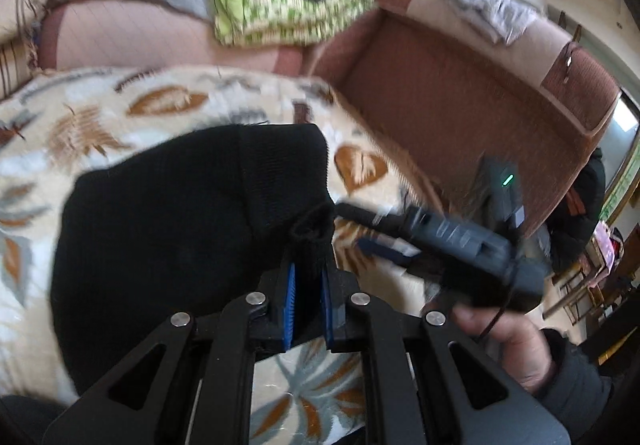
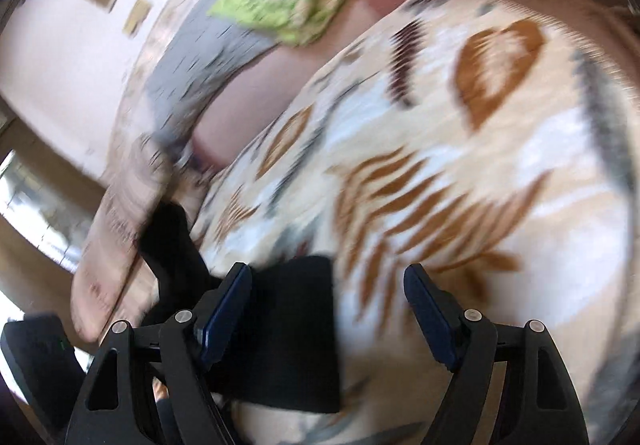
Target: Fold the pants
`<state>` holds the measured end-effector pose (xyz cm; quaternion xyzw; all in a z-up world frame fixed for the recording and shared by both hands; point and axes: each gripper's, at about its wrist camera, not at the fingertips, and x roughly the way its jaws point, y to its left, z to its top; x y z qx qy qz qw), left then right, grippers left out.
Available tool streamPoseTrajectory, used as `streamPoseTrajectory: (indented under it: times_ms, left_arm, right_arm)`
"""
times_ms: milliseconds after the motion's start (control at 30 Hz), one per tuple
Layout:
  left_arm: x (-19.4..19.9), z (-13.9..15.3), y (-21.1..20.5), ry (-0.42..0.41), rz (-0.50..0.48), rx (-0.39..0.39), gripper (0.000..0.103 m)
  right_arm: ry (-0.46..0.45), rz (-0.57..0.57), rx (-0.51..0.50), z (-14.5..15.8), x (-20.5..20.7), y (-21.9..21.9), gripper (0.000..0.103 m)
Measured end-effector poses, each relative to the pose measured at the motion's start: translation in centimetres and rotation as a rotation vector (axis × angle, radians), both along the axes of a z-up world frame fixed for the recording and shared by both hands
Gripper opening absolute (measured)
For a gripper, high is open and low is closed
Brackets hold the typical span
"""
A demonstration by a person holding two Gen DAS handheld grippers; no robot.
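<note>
One bunched black pants [image 1: 180,213] fold, pinched.

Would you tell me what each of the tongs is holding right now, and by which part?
The left tongs pinch a bunched edge of the black pants. The right tongs stand open, holding nothing.

No readable text, label or number shows anywhere.

My left gripper [image 1: 308,297] was black with blue ribbed pads and silver pivot screws, my right gripper [image 2: 328,319] matched, green indicator light, dark padded sleeve [image 1: 576,393].
</note>
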<state>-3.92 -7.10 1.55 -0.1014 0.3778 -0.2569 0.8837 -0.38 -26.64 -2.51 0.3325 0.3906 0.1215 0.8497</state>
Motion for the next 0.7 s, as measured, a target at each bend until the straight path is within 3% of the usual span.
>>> streamPoseTrajectory:
  times_ms: [200,333,467,567,600,667,700]
  left_arm:
    - [-0.2,-3.7,-0.9,0.085,-0.004,0.042,0.008]
    - [-1.1,-3.5,-1.1,0.107,-0.085,-0.049,0.041]
    - [-2.8,-2.6,0.0,0.137,-0.152,-0.138,0.042]
    - [-4.2,-1.1,4.4,0.128,-0.031,-0.168,0.042]
    - [-4.5,-0.6,6.8,0.126,0.066,-0.169,0.042]
    - [-4.4,0.0,10.4,0.14,0.222,-0.181,0.036]
    - [-4.4,0.3,11.8,0.149,0.281,-0.191,0.033]
  right_arm:
    - [-0.01,0.008,-0.022,0.2,-0.4,0.0,0.081]
    - [-0.075,0.05,-0.087,1.5,-0.6,1.2,0.081]
    - [-0.194,0.16,-0.2,3.7,-1.6,4.0,0.081]
    - [-0.282,0.28,-0.308,5.0,-3.1,6.5,0.076]
    - [-0.307,0.351,-0.329,5.3,-3.6,7.5,0.068]
    - [-0.317,0.475,-0.325,5.3,-4.1,9.1,0.04]
    - [-0.313,0.516,-0.328,5.0,-4.3,9.7,0.017]
